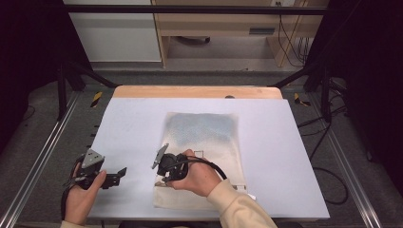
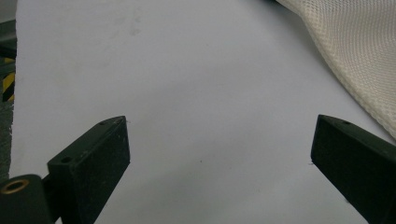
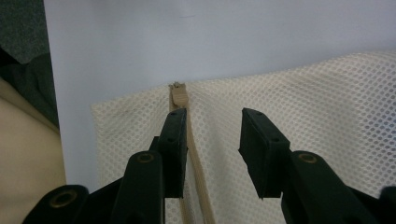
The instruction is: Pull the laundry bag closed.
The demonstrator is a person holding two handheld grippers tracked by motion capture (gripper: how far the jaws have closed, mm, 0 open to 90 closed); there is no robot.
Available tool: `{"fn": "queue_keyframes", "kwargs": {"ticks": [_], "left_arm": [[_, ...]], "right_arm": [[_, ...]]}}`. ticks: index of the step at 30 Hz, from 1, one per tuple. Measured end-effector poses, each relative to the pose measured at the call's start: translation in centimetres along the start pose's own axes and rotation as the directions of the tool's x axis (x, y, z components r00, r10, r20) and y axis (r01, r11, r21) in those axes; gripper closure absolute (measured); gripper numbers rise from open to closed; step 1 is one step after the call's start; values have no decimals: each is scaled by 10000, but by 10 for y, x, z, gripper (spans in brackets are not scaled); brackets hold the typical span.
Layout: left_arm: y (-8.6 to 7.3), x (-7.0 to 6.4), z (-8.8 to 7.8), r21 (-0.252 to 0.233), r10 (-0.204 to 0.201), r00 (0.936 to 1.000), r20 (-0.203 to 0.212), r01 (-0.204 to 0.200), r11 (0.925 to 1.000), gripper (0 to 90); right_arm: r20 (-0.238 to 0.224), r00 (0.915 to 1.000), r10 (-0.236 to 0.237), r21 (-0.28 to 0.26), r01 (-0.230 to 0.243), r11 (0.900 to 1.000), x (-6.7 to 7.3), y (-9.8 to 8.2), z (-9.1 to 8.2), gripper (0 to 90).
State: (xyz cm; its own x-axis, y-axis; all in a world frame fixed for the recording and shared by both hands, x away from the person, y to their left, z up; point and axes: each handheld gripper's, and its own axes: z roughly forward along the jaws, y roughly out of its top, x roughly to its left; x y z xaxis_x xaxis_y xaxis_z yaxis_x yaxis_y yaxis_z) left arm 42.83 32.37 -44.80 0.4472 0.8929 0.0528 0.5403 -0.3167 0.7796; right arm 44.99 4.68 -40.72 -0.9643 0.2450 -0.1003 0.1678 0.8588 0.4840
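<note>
R tool [image 3: 212, 126] jaws part-spread over mesh bag [image 3: 303, 102], nothing pinched; zip strip [image 3: 180, 95] runs under its 9 o'clock jaw. L tool [image 2: 219, 144] spread wide over bare counter [image 2: 187, 70]; bag cut off at 2 o'clock.

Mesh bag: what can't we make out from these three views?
- Mesh bag contents: high view, a dark patch shows through the mesh, too blurred to identify.
- Zipper: right gripper view, the right hand-held gripper covers part of it; pull position unclear.
- Bag's near edge: high view, the sleeve covers it.
- Bag: left gripper view, cut off by the frame edge.
</note>
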Motion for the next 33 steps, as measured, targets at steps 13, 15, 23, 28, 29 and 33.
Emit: {"fn": "queue_keyframes", "kwargs": {"ticks": [13, 15, 23, 28, 29, 33], "left_arm": [[1, -1, 0, 20, 12, 9999, 142, -12, 10000, 48], [1, -1, 0, -26, -29, 9999, 141, 29, 10000, 48], [1, -2, -1, -17, 6, 9997, 225, -6, 10000, 49], [1, -4, -2, -22, -9, 9995, 329, 10, 10000, 50], [1, -4, -2, -22, -9, 9995, 329, 10, 10000, 51], [1, -6, -6, -144, -134, 9985, 527, 141, 9998, 51]], "right_arm": [[-602, 9982, 1, 343, 20, 9994, 9, 12, 26, 643], [-669, 9978, 28, 385, -2, 9993, 9, 13, 30, 652], [-889, 9958, 208, 636, -152, 9979, 10, 17, 41, 708], [-954, 9951, 264, 699, -197, 9974, 9, 17, 46, 786], [-954, 9951, 264, 699, -197, 9974, 9, 17, 46, 786], [-1049, 9943, 188, 603, -125, 9981, 9, 17, 44, 814]]}}
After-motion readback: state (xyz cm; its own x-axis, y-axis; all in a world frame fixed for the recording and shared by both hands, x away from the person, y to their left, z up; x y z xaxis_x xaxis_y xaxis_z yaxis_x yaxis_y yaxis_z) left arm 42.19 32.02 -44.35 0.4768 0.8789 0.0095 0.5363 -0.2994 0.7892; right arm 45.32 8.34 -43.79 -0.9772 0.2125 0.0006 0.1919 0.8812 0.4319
